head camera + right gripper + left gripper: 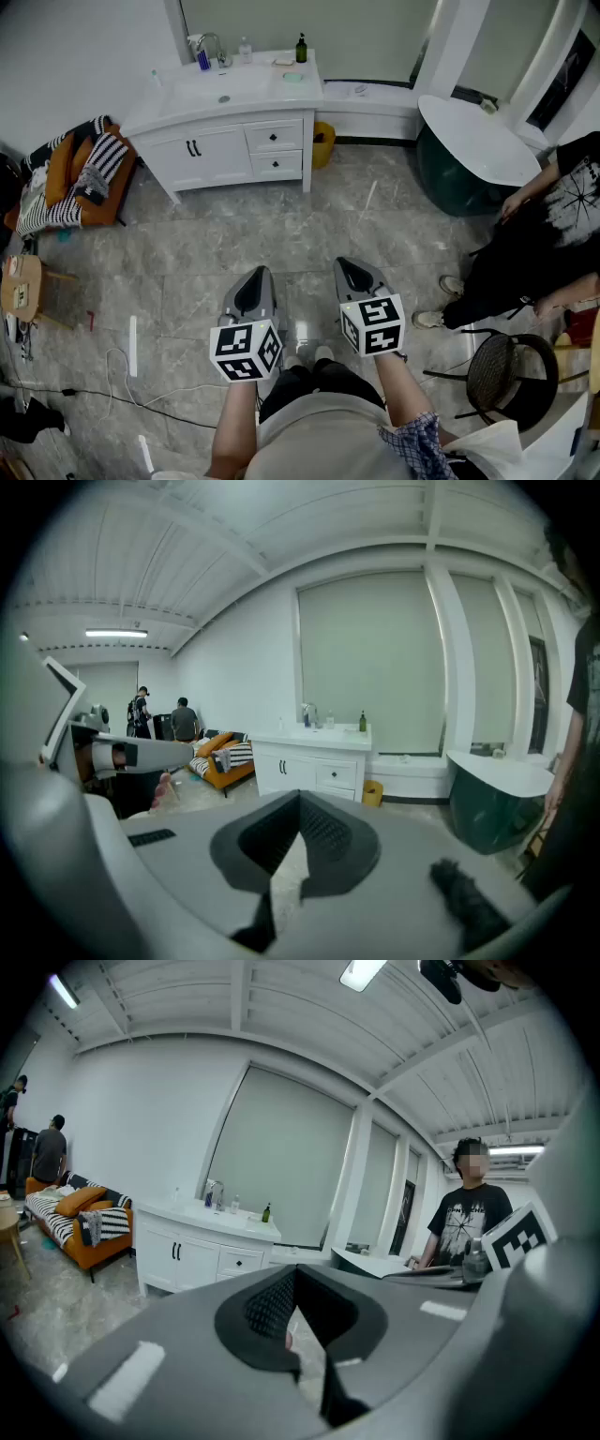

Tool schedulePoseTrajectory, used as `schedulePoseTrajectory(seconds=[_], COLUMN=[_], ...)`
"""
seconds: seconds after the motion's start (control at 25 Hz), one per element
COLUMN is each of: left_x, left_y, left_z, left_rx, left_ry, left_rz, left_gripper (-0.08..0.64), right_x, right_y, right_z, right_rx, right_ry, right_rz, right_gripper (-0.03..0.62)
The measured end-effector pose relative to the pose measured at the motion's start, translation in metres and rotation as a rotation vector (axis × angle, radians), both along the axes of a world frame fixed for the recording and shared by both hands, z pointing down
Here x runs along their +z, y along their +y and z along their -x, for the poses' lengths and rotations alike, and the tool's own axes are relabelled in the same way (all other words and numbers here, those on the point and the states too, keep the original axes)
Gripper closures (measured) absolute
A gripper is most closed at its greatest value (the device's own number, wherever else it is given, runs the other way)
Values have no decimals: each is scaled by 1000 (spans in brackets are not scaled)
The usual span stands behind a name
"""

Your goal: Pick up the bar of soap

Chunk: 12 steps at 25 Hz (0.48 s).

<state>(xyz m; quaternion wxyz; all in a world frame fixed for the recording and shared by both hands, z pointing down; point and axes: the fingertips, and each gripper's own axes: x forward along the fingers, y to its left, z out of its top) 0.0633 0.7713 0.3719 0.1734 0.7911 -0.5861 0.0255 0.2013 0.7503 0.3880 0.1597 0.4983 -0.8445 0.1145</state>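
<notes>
While both claws hang over the grey floor (187, 253) in front of the person, neither grips anything. L claw (259, 277): jaws clenched tip to tip, nothing btwn them, touching nothing. R claw (345, 267): same, fully clenched & empty. Both sit side by side, pointing fwd & a bit down toward the white bench (169, 111) w/ sink. The bar of soap (292, 77), pale green, lies on the bench top just right of the basin, near a dark green bottle (301, 47), well apart from both claws.
</notes>
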Motion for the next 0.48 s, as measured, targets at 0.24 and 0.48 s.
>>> schedulePoseTrajectory(seconds=[0.24, 0.48], left_x=[9, 6], left_y=[-2, -11], left_z=[-16, -27], left_rx=[31, 37], left_ry=[19, -8], left_rz=[22, 5], left_gripper=[551, 551], right_x=[-1, -2], right_y=[1, -2], right_z=[-1, -1], right_rx=[-5, -19], right_ry=[33, 34], right_rz=[-24, -27], right_gripper=[580, 580])
